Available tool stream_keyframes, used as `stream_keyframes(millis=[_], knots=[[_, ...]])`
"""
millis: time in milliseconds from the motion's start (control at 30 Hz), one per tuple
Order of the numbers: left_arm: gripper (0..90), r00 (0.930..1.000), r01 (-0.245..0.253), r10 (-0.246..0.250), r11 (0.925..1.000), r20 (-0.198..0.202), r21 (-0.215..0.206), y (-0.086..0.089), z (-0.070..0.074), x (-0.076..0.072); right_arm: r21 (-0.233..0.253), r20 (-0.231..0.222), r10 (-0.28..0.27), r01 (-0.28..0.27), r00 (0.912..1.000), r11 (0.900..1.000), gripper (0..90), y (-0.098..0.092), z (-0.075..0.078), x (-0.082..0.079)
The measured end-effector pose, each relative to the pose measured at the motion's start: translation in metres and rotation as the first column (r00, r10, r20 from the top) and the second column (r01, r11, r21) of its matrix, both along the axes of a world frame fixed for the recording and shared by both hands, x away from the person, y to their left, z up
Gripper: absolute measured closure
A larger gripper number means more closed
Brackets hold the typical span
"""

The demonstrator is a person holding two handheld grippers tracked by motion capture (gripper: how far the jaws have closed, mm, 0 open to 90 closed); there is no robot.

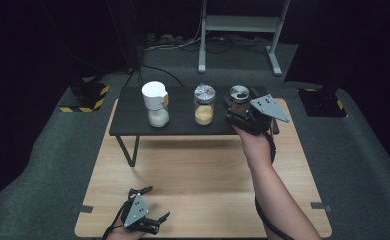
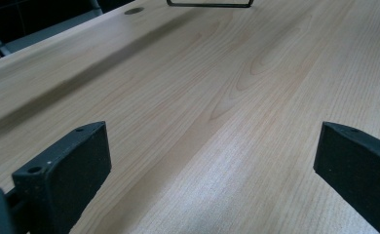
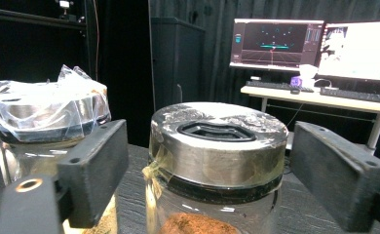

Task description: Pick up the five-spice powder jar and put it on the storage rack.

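The glass jar of brown powder with a round silver lid (image 3: 217,146) stands at the right end of the low black shelf (image 1: 133,117), and the right tongs (image 3: 212,170) sit wide open around it, one jaw on each side, neither touching. Left of that jar stand a silver-lidded glass jar of yellow powder (image 1: 204,104) and, farther left, a white-lidded jar of white grains (image 1: 156,104). Well in front of the jar, the left tongs (image 2: 212,170) gape empty above the light wooden counter (image 1: 203,190).

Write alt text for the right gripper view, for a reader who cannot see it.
The right gripper stands open around a glass jar of brown powder with a plastic-wrapped metal lid, jaws apart on either side. A second wrapped jar stands left on the dark shelf; lit monitors glow behind.
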State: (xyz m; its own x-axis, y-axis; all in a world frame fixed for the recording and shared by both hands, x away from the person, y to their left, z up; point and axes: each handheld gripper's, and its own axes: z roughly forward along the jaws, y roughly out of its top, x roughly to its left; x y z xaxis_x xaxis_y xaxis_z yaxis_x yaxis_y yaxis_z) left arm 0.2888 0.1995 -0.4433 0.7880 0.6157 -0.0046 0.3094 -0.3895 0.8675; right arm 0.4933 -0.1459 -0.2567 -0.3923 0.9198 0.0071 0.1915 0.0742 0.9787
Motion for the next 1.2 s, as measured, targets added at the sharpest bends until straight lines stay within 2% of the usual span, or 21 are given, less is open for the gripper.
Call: stream_keyframes(millis=[400, 767, 1200], knots=[[0.5, 1.0, 0.003, -0.003, 1.0, 0.003, 0.008, -0.001, 0.0, 0.0, -0.002, -0.014, 0.009, -0.009, 0.9999, 1.0, 0.0, -0.002, 0.002, -0.006], [0.5, 1.0, 0.004, -0.004, 1.0, 0.0, 0.008, -0.001, 0.0, 0.0, -0.002, -0.017, 0.02, -0.02, 0.9997, 1.0, 0.0, -0.005, 0.003, -0.017], [0.5, 1.0, 0.004, -0.004, 0.9999, -0.001, 0.016, -0.002, 0.0, 0.0, -0.022, -0.003, 0.048, -0.048, 0.9989, 0.999, 0.0, -0.008, 0.006, -0.043]])
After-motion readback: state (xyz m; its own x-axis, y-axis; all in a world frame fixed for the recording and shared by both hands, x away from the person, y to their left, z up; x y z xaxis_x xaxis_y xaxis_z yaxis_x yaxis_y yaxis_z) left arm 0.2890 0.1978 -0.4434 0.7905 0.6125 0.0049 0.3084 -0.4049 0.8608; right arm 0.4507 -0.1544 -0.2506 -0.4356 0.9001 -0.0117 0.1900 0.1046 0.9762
